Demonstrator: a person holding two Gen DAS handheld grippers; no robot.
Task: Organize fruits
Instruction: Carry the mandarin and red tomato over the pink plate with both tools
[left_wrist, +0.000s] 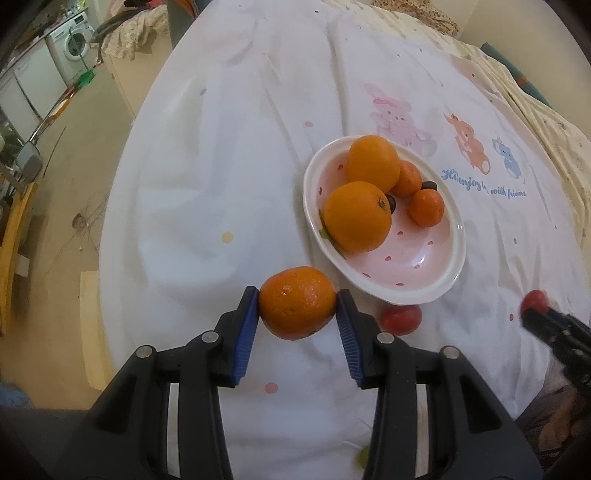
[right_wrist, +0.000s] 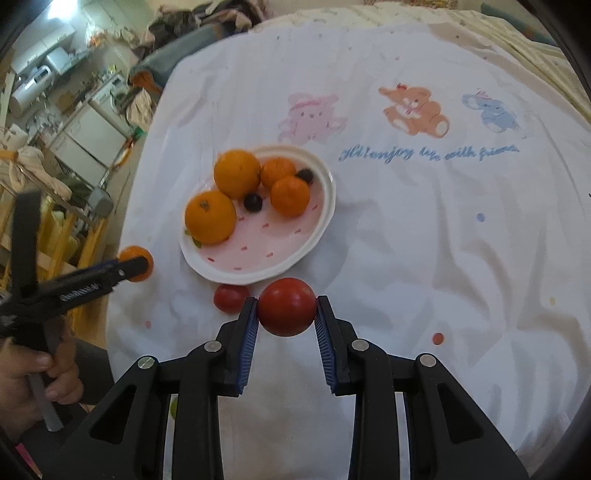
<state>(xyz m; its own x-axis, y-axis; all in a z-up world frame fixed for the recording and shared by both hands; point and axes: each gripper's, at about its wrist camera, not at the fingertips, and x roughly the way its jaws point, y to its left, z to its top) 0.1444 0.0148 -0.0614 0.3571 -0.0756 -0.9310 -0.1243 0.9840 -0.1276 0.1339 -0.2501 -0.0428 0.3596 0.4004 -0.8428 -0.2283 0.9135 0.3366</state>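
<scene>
My left gripper (left_wrist: 297, 303) is shut on an orange mandarin (left_wrist: 297, 302), held above the cloth just left of the pink dotted oval dish (left_wrist: 424, 291). In the right wrist view that gripper (right_wrist: 142, 264) and its mandarin (right_wrist: 133, 254) show at the left. My right gripper (right_wrist: 286, 312) is shut on a red tomato (right_wrist: 286, 310), lifted near the front rim of the dish (right_wrist: 325, 206). The dish holds two big oranges (right_wrist: 209, 217), two small mandarins (right_wrist: 290, 195) and two dark grapes (right_wrist: 253, 202). A second red tomato (right_wrist: 229, 297) lies on the cloth by the dish front.
White cloth (right_wrist: 443, 258) with cartoon animals and blue lettering covers the surface; its left edge drops to the floor. A small green fruit (left_wrist: 362, 456) lies near the front edge. A hand (right_wrist: 44, 373) holds the left gripper's handle. Furniture and a washing machine (left_wrist: 74, 40) stand far left.
</scene>
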